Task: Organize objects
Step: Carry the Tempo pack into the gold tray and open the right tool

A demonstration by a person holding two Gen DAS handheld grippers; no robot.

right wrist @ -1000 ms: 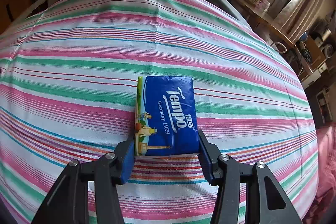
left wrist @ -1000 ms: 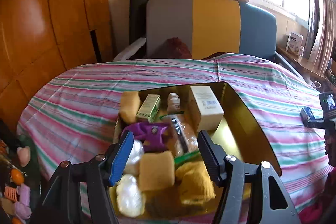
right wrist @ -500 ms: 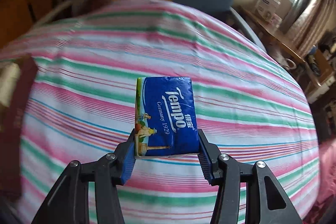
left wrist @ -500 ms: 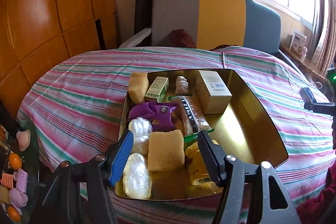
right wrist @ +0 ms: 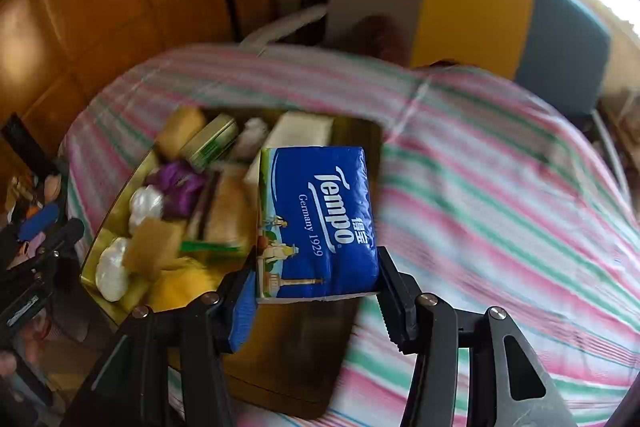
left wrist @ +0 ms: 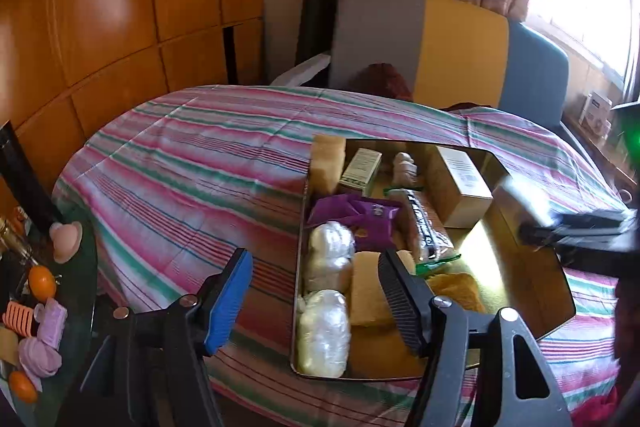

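Carrying a blue Tempo tissue pack (right wrist: 320, 223), the right gripper (right wrist: 316, 287) is clamped on the pack's 2 lower side edges, the printed face turned up toward the camera. Below and ahead-left of those fingers lies the gold tray (right wrist: 288, 367), its left half crowded with wrapped snacks, sponge-like cakes, a purple packet (right wrist: 176, 187) and a white carton (right wrist: 304, 129); the stretch of tray directly under the pack looks bare. The view is motion-blurred, so whether the pack is clear of the tray cannot be told.

The left gripper (left wrist: 316, 295) hangs at the tray's near-left corner (left wrist: 298, 363) with its fingers spread apart and nothing between them, 1 blue pad over the striped tablecloth (left wrist: 192, 163), the other over the snacks.

The pack is judged light and soft: a film-wrapped wad of tissue that yields under pressure and may slide on its glossy skin. A hold across the short sides, as here, looks sound; a firmer squeeze would only crease it. It should tolerate a short drop onto the free right side of the tray.
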